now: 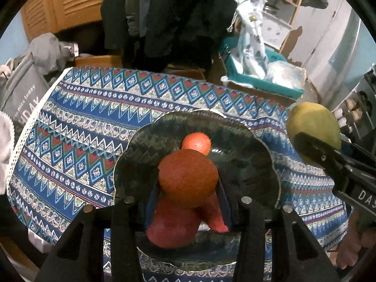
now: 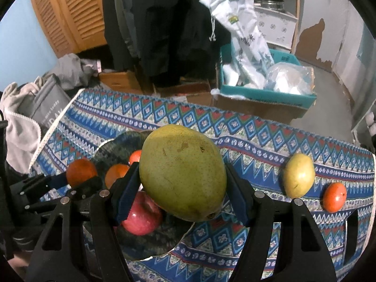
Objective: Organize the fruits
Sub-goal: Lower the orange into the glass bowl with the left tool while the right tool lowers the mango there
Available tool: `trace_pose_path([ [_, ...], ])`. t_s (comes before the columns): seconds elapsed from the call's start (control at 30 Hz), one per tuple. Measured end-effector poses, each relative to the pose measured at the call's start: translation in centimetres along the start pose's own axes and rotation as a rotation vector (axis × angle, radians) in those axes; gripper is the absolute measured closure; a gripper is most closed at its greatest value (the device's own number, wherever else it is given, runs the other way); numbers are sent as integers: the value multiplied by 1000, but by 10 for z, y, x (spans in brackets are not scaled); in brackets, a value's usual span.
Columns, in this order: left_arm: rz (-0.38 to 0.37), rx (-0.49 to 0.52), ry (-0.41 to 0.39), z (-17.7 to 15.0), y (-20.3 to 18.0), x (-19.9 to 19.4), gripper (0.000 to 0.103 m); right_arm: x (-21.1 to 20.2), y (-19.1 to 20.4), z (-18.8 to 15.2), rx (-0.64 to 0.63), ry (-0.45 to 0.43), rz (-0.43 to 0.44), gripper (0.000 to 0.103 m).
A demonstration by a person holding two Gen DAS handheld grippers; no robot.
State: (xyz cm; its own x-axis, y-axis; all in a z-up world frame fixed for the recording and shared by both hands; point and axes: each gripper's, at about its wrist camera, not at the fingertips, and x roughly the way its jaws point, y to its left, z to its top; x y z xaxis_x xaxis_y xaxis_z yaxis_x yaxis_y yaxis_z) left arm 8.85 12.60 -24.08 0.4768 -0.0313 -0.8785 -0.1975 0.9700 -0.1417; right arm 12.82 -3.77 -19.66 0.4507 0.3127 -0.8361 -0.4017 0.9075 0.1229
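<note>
Surface: patterned blue cloth point(image 2: 270, 141) over the table, clutter and a teal crate point(image 2: 265, 94) behind its far edge.
Dish: dark scalloped glass plate point(image 1: 246, 141) near the cloth's left side; I see a red apple point(image 2: 141, 213) and a small orange fruit point(image 1: 197, 142) already in it.
Left gripper point(image 1: 188, 192): pinching a round orange point(image 1: 188, 178), tilted steeply down over the plate's middle.
Right gripper point(image 2: 182, 188): clamped on a large green mango point(image 2: 182, 174), angled down at the plate's right rim.
Remaining: a yellow-green pear point(image 2: 298, 175) and a second small orange fruit point(image 2: 334, 197) lie touching, towards the cloth's right edge.
Step, in my judgement: delivery of both fruits to the plate.
Next: lower each until seated, then part the tongs; the mango needs free space beside the apple.
</note>
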Motion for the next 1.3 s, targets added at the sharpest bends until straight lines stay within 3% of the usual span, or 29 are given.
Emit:
trace_pose_path([
  [0.13, 5, -13, 28, -2, 3, 6, 56, 10, 1, -4, -5, 24, 2, 33],
  [0.3, 27, -28, 5, -1, 8, 3, 44, 20, 2, -7, -11, 44, 6, 33],
  [0.5, 33, -46, -1, 0, 14, 0, 40, 32, 8, -8, -38, 75, 12, 33],
  [1.03, 57, -32, 12, -5, 18, 5, 39, 79, 17, -23, -81, 195, 25, 32],
  [1.3, 57, -21, 10, -6, 15, 4, 39, 69, 15, -17, -78, 156, 26, 32],
])
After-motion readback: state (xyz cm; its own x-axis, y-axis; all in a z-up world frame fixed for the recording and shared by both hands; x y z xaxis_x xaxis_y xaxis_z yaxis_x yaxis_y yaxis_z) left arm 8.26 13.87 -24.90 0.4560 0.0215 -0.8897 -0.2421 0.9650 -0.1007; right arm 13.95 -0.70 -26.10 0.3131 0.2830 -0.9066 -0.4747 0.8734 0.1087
